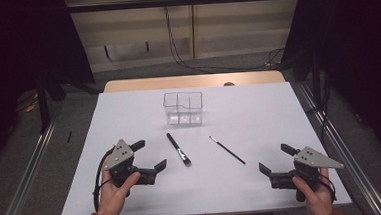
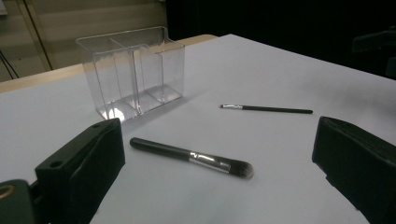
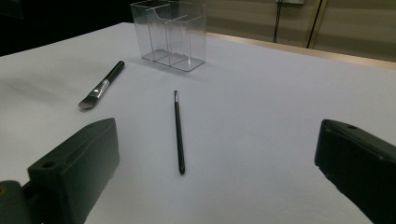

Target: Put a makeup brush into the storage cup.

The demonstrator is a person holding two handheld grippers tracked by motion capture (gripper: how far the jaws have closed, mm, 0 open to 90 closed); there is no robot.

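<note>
A clear plastic organiser (image 1: 183,108) with compartments stands upright on the white table (image 1: 259,113), near its middle back; it is also in the left gripper view (image 2: 133,70) and the right gripper view (image 3: 171,33). A thick black makeup brush (image 1: 178,149) (image 2: 191,157) (image 3: 101,86) lies flat in front of it. To its right lies a thin black brush (image 1: 227,149) (image 2: 266,109) (image 3: 178,131). My left gripper (image 1: 149,155) rests open at the front left, apart from the thick brush. My right gripper (image 1: 277,158) is open at the front right, holding nothing.
The wooden table edge (image 1: 192,81) shows behind the white surface. Cables (image 1: 186,62) hang down the back wall onto the floor. Metal frame rails (image 1: 27,172) run along both sides of the table.
</note>
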